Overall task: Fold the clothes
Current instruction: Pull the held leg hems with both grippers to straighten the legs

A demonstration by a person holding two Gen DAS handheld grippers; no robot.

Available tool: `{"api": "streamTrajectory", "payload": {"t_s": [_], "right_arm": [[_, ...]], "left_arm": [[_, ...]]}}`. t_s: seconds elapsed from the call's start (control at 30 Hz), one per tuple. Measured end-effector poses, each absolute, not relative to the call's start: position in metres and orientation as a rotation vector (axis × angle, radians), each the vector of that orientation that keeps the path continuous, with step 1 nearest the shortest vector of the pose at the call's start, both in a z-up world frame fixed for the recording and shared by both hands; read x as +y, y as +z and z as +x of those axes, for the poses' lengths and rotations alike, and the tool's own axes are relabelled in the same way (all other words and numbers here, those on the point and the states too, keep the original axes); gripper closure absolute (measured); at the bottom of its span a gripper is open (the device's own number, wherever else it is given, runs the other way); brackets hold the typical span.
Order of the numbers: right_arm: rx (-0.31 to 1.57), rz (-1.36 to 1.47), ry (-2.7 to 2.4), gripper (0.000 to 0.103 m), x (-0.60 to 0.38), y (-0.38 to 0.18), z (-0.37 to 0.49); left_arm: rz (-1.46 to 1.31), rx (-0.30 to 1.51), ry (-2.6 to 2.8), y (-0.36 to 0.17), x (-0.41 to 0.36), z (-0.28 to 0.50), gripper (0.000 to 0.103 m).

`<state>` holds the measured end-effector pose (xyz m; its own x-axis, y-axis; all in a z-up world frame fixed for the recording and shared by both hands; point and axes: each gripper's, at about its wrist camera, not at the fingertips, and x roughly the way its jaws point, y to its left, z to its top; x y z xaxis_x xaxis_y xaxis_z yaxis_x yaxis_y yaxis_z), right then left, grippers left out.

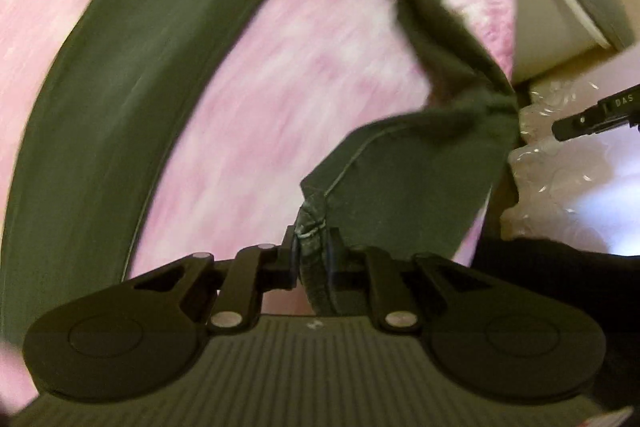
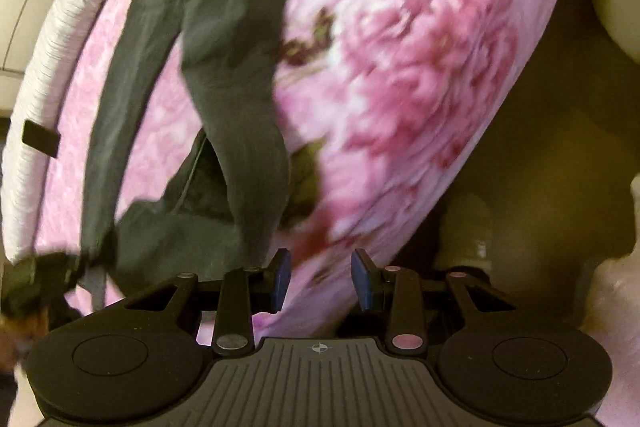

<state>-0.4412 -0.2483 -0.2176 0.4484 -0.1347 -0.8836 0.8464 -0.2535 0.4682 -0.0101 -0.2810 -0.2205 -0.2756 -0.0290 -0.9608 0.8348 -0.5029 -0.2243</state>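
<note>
**Now: left pinch on garment hem, right free**

Left hand-held gripper (image 1: 314, 259): I see its jaws nearly closed, pinching a stitched hem corner of the dark olive-green cloth garment (image 1: 100, 107). Garment drapes in long bands across the pink floral bedspread (image 1: 280, 87); views blurred. Right hand-held gripper (image 2: 320, 279): blue pads (image 2: 282, 277) stand partly apart, nothing between them, just beside the garment's lower edge, over the bedspread. Clear crinkled plastic wrapping (image 1: 560, 163) lies at the right.
</note>
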Motion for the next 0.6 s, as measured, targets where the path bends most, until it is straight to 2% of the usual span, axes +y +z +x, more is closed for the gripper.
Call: {"api": "streamTrajectory", "payload": {"t_s": [0.13, 0.27, 0.43, 0.57, 0.6], "right_arm": [[0.609, 1.583, -1.016, 0.068, -0.236, -0.225, -0.404], [0.624, 1.594, -0.937, 0.068, -0.235, -0.236, -0.377], [0.661, 1.583, -0.839, 0.068, -0.238, -0.257, -0.353], [0.676, 1.519, -0.751, 0.068, -0.231, -0.262, -0.326], [0.667, 1.518, -0.727, 0.058, -0.227, -0.264, -0.319]], "left_arm": [[1.358, 1.257, -1.673, -0.222, -0.243, 0.046, 0.093], [1.357, 1.355, -1.638, -0.229, -0.229, 0.051, 0.093], [1.335, 1.377, -1.637, -0.238, -0.225, 0.05, 0.093], [1.195, 1.505, -1.626, -0.237, -0.227, 0.075, 0.093], [1.16, 1.536, -1.624, -0.237, -0.228, 0.082, 0.093]]}}
